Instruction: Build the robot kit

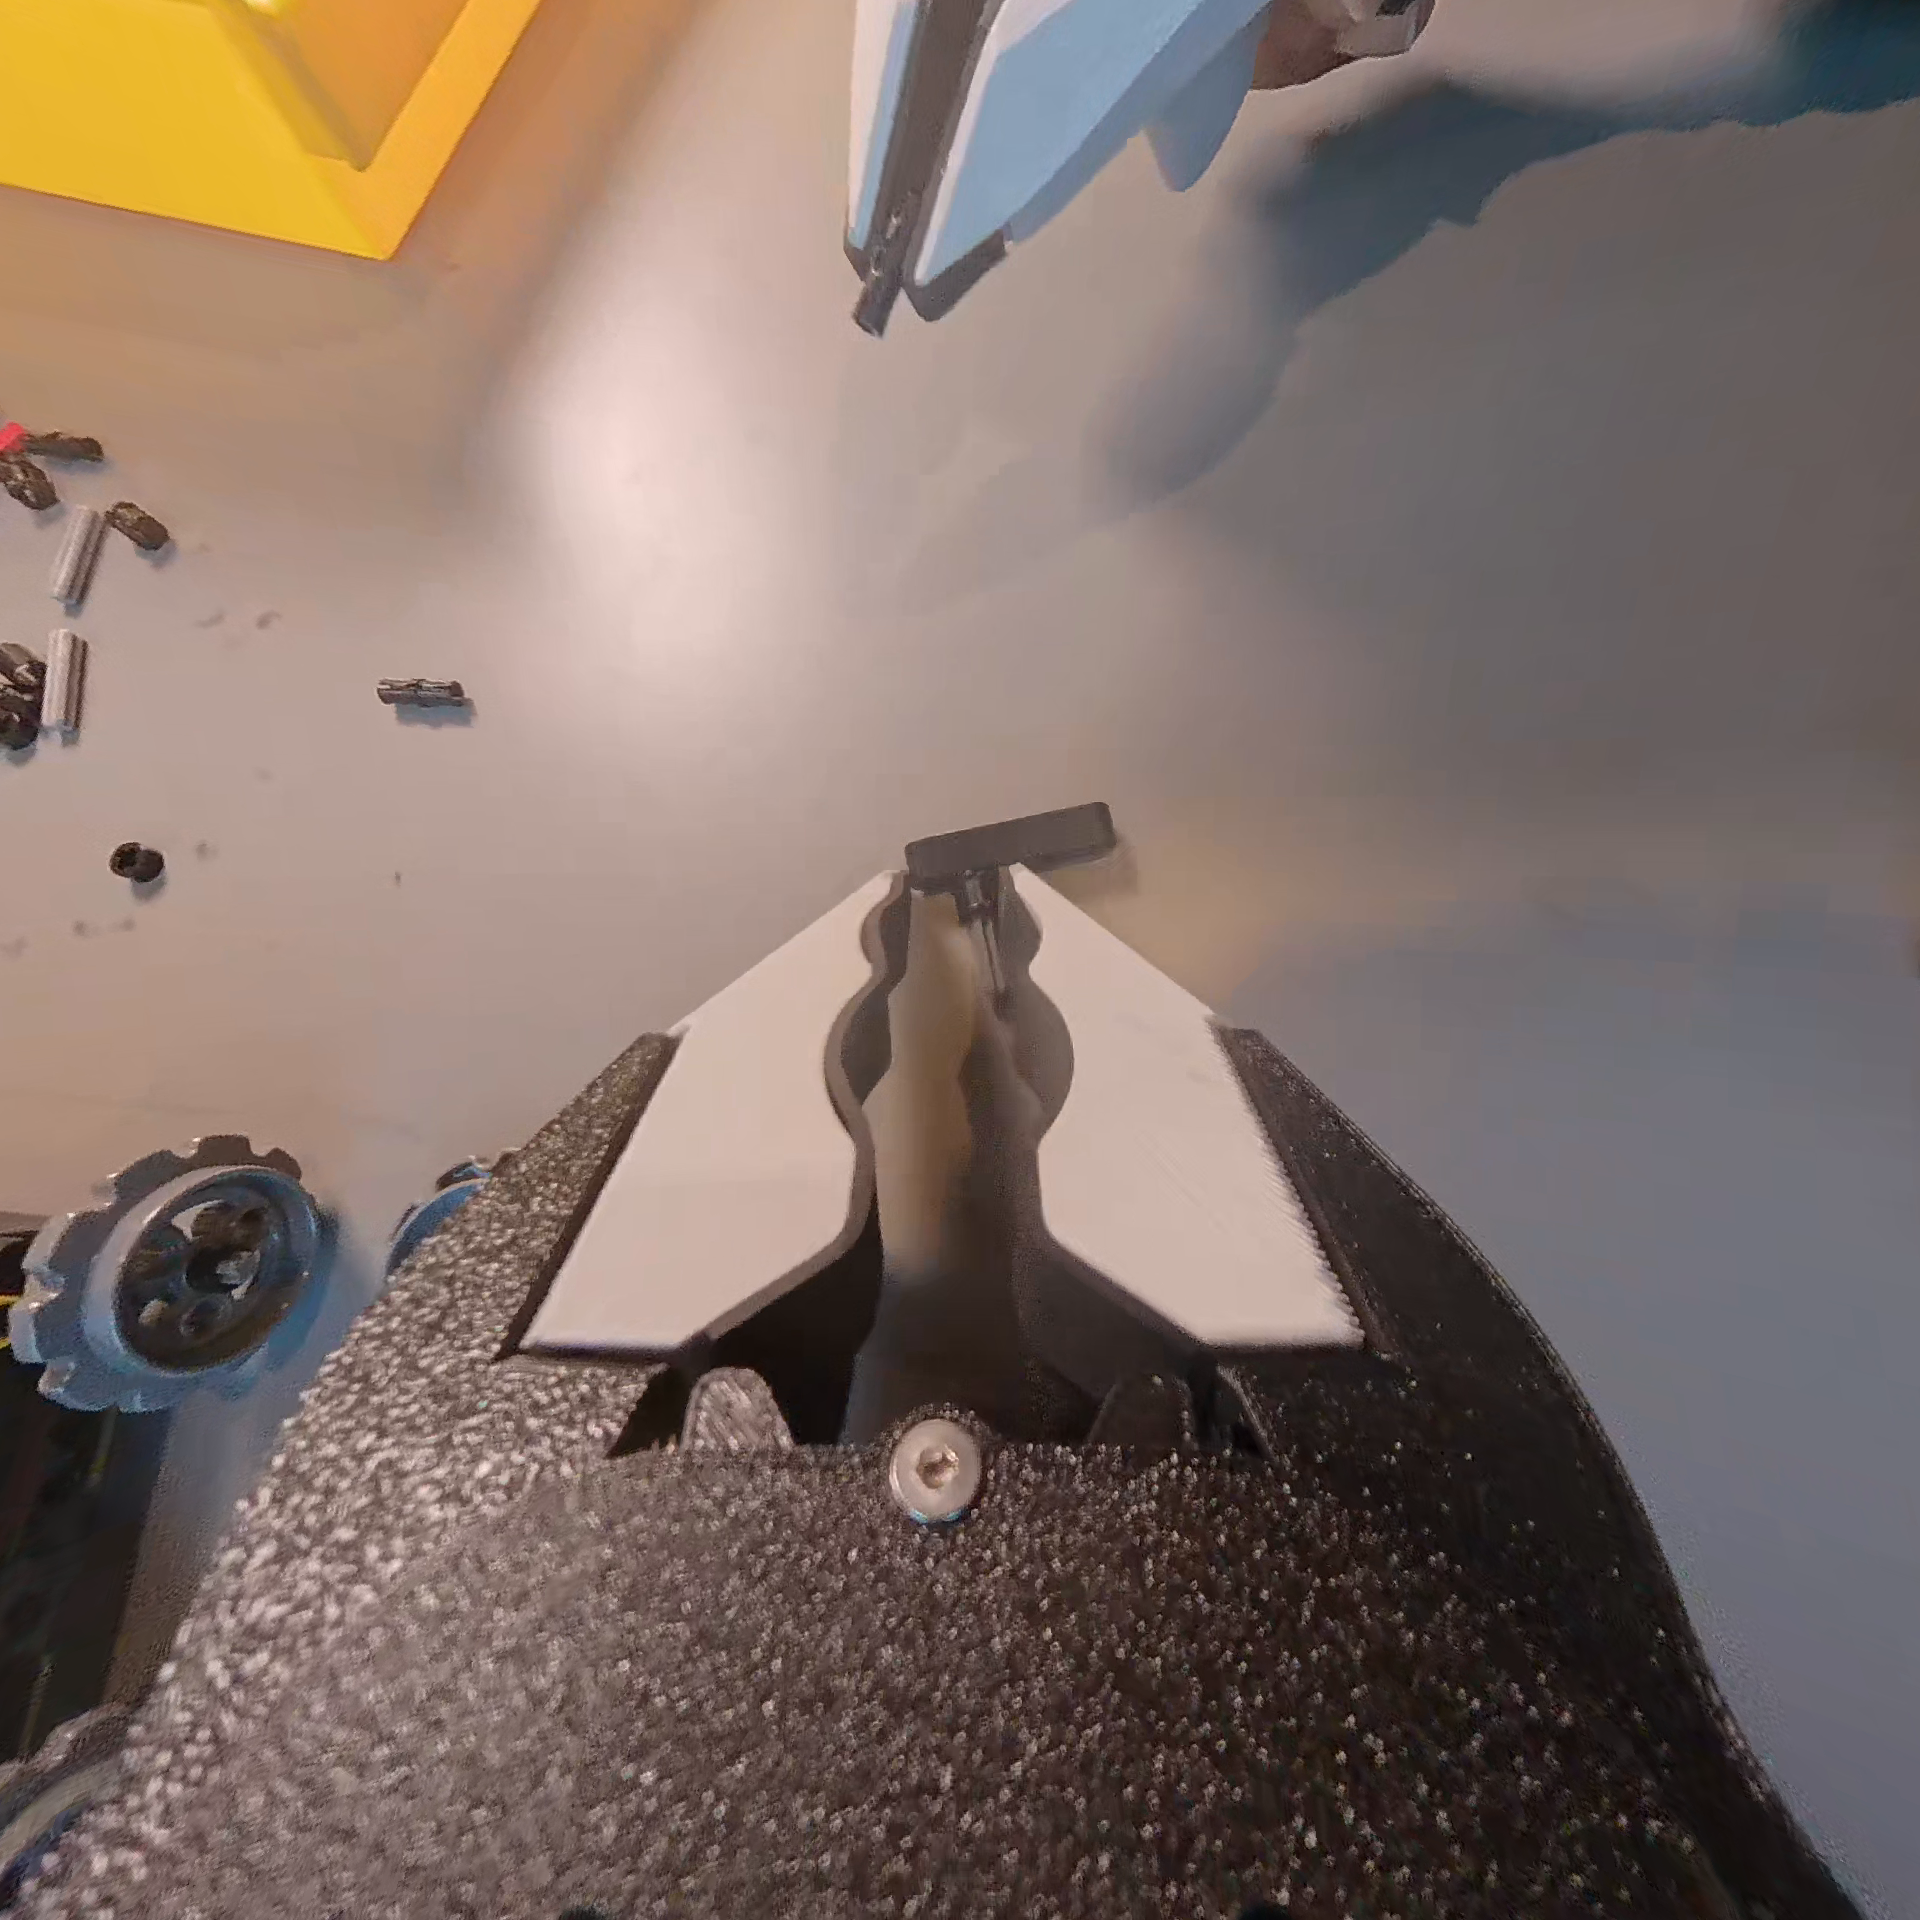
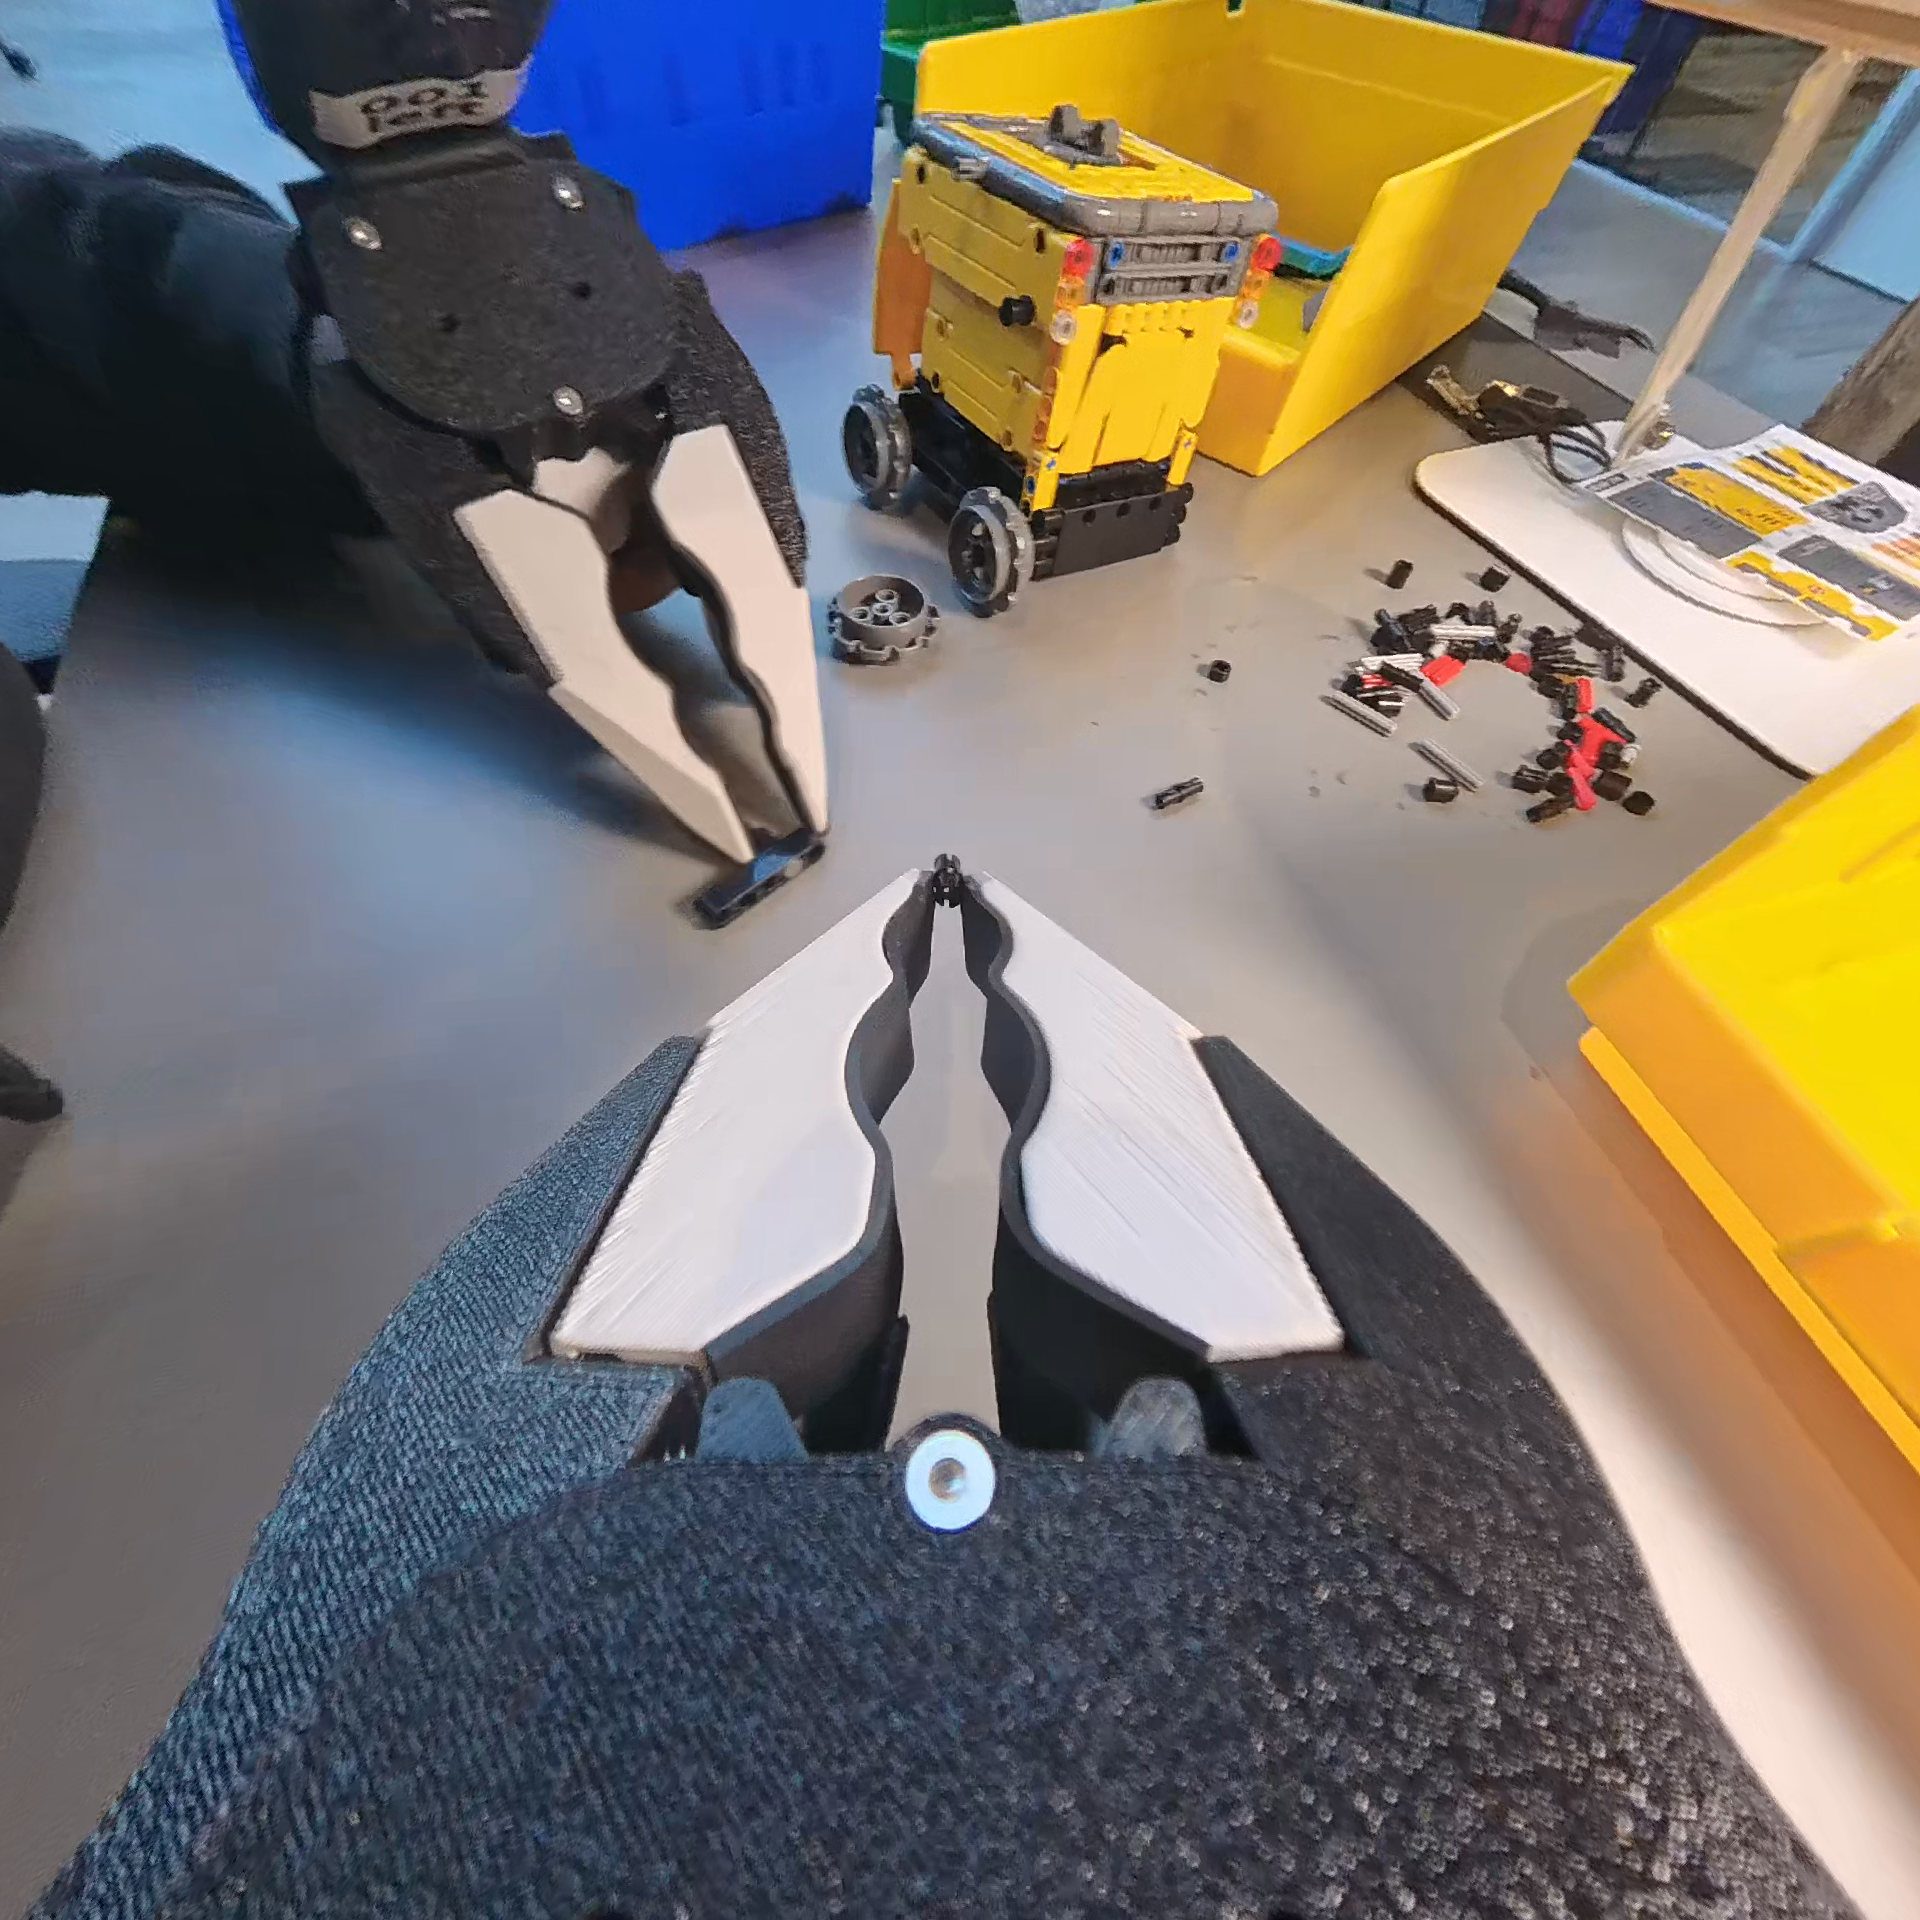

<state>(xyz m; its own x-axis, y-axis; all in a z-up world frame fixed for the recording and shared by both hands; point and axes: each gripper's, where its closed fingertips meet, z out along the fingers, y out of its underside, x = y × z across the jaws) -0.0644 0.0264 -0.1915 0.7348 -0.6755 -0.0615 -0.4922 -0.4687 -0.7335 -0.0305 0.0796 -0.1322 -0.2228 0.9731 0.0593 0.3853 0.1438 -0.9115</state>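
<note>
The left gripper (image 2: 779,826) reaches in from the upper left of the right wrist view, held by a black-gloved hand (image 2: 114,343), and slants steeply down so that its white fingertips sit at the grey table (image 2: 312,1039). Its fingers are drawn nearly together on one end of a short black beam (image 2: 756,878), which has holes along its side; the beam's free end lies low on, or just above, the tabletop, though which cannot be told. In the left wrist view the same beam (image 1: 1008,833) lies crosswise over the fingertips, with a small black pin seen below it in the narrow gap between the fingers. The right gripper (image 2: 945,881) points forward and slightly down over the table, its tips just beside the beam without touching it, and it is pinched closed on a small black connector pin (image 2: 945,878) that sticks out from between the tips. Beyond both grippers stands a yellow and black brick-built vehicle (image 2: 1060,343) with grey wheels, and a loose grey wheel hub (image 2: 883,618) lies on the table near its front wheel. A scattered pile of small black, grey and red pins (image 2: 1507,696) lies to the right, with a single black pin (image 2: 1179,795) apart from it. An open yellow bin (image 2: 1434,208) stands behind the vehicle, a second yellow bin (image 2: 1766,1039) sits at the right edge, and a printed booklet (image 2: 1766,520) rests on a white board (image 2: 1538,540).
</note>
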